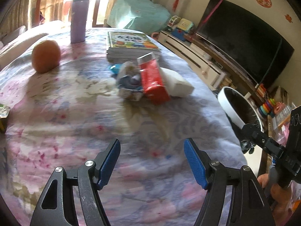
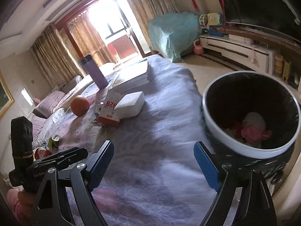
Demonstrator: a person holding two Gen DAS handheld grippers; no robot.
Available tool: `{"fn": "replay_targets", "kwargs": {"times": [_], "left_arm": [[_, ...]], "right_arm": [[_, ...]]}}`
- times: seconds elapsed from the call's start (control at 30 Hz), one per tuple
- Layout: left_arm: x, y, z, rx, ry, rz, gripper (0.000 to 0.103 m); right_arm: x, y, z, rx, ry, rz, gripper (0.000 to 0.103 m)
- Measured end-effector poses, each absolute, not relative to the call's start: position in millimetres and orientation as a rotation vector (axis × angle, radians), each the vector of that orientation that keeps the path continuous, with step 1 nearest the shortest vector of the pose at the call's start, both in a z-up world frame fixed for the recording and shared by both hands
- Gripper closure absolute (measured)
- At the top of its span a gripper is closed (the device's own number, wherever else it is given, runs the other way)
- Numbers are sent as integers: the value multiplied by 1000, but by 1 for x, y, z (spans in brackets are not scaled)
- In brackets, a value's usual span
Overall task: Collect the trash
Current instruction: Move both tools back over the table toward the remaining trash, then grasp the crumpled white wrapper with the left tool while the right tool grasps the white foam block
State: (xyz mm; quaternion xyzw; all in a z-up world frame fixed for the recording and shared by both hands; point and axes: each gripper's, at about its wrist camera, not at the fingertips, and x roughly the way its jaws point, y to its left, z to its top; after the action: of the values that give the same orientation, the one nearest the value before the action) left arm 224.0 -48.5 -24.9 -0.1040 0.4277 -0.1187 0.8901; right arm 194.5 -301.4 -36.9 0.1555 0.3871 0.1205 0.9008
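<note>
Both devices are hovering over a tabletop (image 1: 79,116) covered with a floral cloth. The left hand-held gripper (image 1: 152,162) is standing with its two blue-padded jaws apart and nothing between them; the right hand-held gripper (image 2: 153,164) is likewise spread wide and carrying nothing. The trash is lying in one cluster near the middle of the cloth: one red carton (image 1: 153,79) lying on its side, one crumpled foil wrapper (image 1: 128,83) touching the carton's left side, and one white tissue pack (image 1: 177,83) touching its right side. One small blue item (image 1: 114,69) is lying just behind the wrapper; its identity cannot be determined. One orange (image 1: 46,56) is resting well apart from the cluster, to the left. One purple flask (image 1: 80,17) is standing upright behind the orange. One stack of books (image 1: 129,46) is lying just behind the cluster. One trash bin (image 2: 218,130) with a white rim and a black liner is standing beside the tabletop's right edge, and the right wrist view is showing pink and white refuse already inside it. A second wrapper (image 1: 3,113) is lying at the far left edge of the cloth, only partly in view. One television (image 1: 242,41) is standing on a low cabinet (image 1: 190,51) along the wall.
</note>
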Motion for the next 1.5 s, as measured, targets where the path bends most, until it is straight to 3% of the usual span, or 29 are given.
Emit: {"fn": "replay_targets", "kwargs": {"times": [1.0, 1.23, 1.33, 1.4, 1.5], "left_arm": [[318, -7, -39, -287, 889, -264, 36], [350, -2, -57, -308, 931, -290, 55], [358, -8, -62, -312, 944, -314, 57], [361, -14, -64, -304, 947, -333, 58], [365, -24, -68, -287, 952, -376, 76]], "right_arm": [[259, -269, -55, 364, 857, 327, 19], [293, -261, -56, 398, 851, 352, 24], [306, -254, -60, 394, 867, 371, 28], [314, -247, -67, 391, 888, 390, 34], [320, -240, -78, 390, 928, 400, 49]]}}
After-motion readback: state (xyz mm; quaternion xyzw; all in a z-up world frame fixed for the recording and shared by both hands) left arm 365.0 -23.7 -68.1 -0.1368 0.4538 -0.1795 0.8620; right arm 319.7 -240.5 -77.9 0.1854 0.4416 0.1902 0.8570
